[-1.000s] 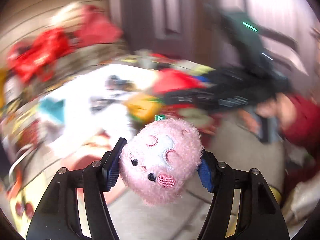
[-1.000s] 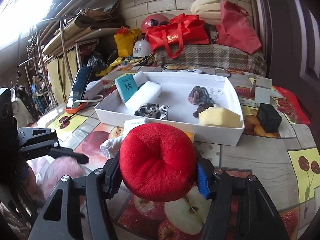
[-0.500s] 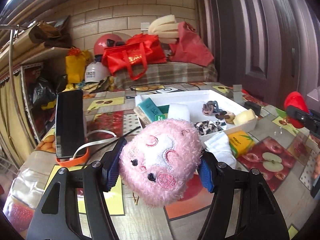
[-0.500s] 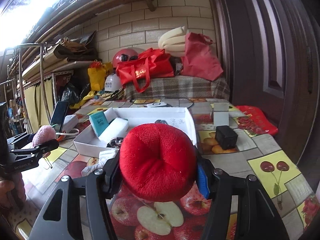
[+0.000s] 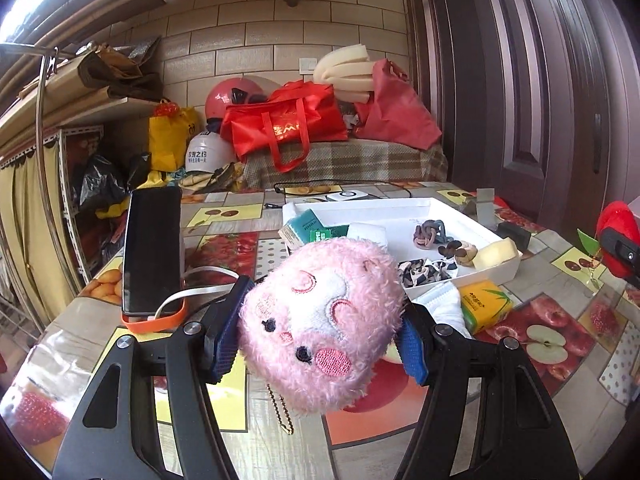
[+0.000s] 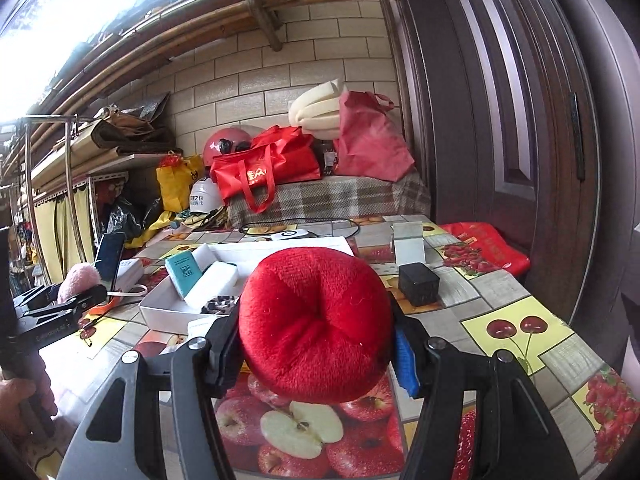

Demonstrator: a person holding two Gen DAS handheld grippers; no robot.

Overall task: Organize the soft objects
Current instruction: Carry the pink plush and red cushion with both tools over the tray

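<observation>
left gripper [image 5: 320, 336] squeezing pink plush [image 5: 320, 324], right gripper [image 6: 316, 344] squeezing red plush [image 6: 314, 322], both hovering above table [image 6: 500, 292] short of white tray [image 5: 400, 206]. sponges, scrunchies sitting in tray; both plushes remaining.

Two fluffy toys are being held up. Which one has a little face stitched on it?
The pink plush, clamped in the left gripper. It shows black eyes and rosy cheeks; the red plush in the right gripper is plain, with only seams.

Right gripper [image 6: 316, 344] clamps red plush apple [image 6: 314, 322] above fruit-print table [image 6: 516, 300].
</observation>
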